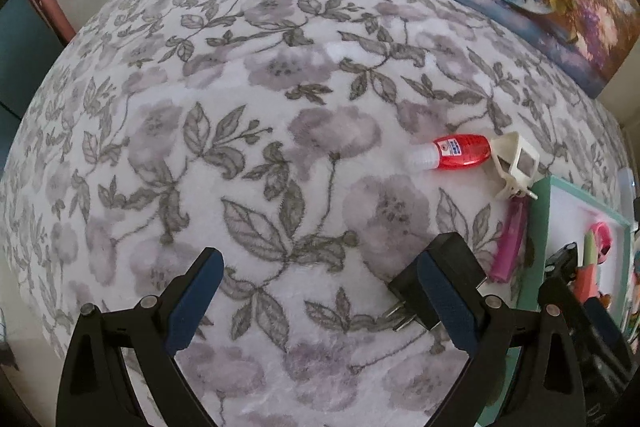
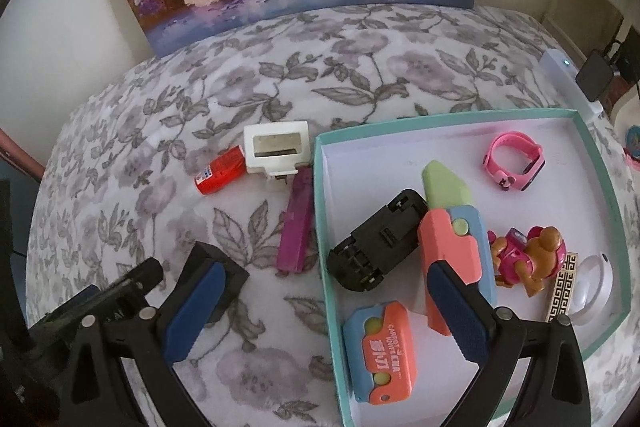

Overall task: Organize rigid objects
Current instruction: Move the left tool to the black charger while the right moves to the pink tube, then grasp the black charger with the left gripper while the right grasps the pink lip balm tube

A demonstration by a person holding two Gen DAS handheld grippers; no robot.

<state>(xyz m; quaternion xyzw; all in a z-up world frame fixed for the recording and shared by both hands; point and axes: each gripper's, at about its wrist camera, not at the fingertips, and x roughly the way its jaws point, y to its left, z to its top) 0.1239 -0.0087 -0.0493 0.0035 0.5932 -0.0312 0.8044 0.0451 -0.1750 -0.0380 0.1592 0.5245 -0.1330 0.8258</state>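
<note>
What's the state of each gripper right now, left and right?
Left gripper: open, holding nothing; the black plug adapter sits at its right finger, not clamped.
Right gripper: open, empty, over the edge of the teal box.

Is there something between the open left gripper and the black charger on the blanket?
Nothing visible: the black charger lies directly beside the left gripper, touching its right-side finger, with only bare blanket around.

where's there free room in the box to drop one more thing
Inside the box, the bare floor lies along the far wall, between the left wall and the pink watch. The near right is crowded: toy knife, black case, figurine.
</note>
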